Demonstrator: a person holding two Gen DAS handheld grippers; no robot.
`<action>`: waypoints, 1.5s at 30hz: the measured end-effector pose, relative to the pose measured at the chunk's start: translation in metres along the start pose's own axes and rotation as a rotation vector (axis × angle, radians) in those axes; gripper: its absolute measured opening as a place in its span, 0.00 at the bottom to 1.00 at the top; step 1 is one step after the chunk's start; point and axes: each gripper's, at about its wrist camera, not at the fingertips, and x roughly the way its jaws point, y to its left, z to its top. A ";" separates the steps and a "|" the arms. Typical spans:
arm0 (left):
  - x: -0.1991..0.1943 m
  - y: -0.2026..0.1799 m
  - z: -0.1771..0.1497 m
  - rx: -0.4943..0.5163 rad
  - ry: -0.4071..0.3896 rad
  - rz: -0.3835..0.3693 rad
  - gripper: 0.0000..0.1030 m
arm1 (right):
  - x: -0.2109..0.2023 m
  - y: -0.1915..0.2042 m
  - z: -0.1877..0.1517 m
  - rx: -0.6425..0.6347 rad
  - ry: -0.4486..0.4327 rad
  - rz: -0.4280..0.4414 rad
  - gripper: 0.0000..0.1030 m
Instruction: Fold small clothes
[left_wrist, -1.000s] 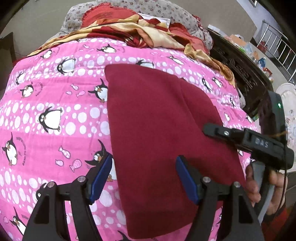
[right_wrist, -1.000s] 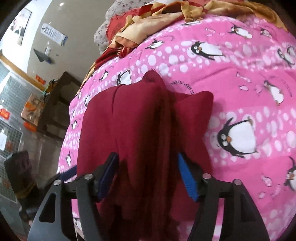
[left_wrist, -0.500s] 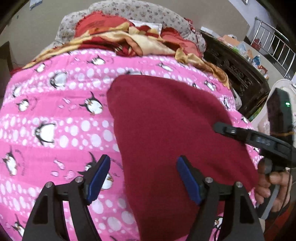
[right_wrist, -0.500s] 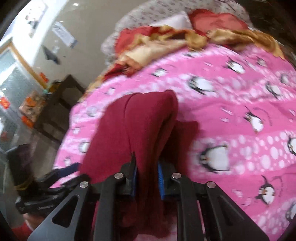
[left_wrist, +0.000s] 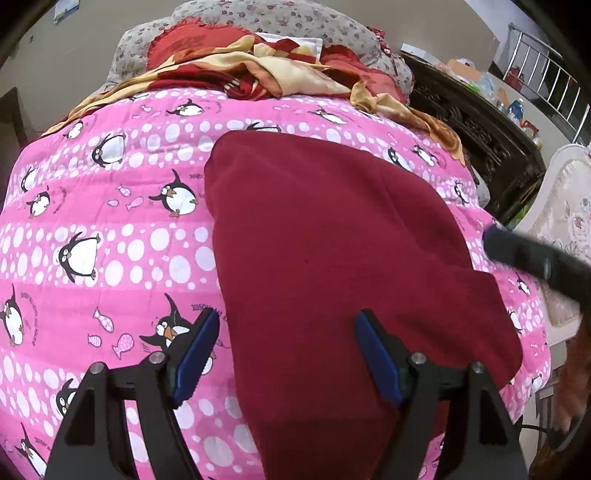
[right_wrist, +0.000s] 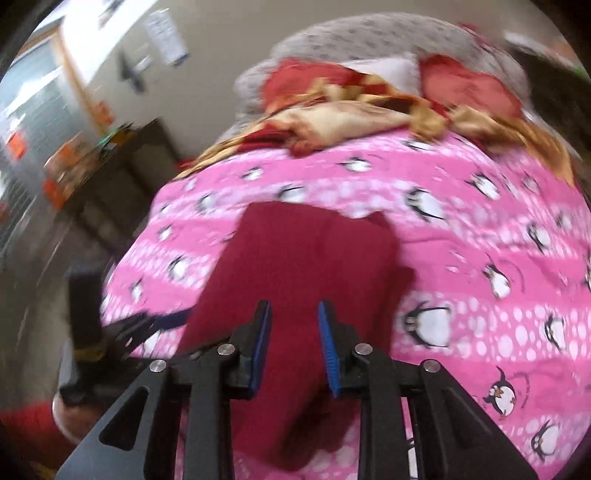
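The left gripper (left_wrist: 286, 360) hovers low over the near edge of the dark red garment (left_wrist: 332, 266), its blue-padded jaws wide apart and holding nothing. The garment lies flat on the pink penguin quilt (left_wrist: 110, 221). The right gripper (right_wrist: 294, 347) comes in at about three o'clock, jaws partly apart, cloth showing between them; whether they touch it I cannot tell. Writing beside the penguins is too small to read.

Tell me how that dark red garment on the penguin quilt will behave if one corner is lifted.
The dark red garment lies limp, following the penguin quilt, so it would probably droop rather than hold shape. Its matte, fleecy look suggests little slipping in the tongs. Being soft and folded, layers may slide apart.
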 end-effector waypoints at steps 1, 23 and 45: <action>0.000 0.000 0.000 -0.001 -0.002 0.002 0.78 | 0.004 0.004 -0.005 -0.024 0.026 -0.006 0.40; -0.045 -0.008 0.001 0.004 -0.168 0.135 0.80 | 0.007 0.004 -0.020 0.071 -0.029 -0.173 0.51; -0.075 -0.017 0.000 0.016 -0.257 0.162 0.84 | -0.012 0.020 -0.026 0.069 -0.095 -0.236 0.67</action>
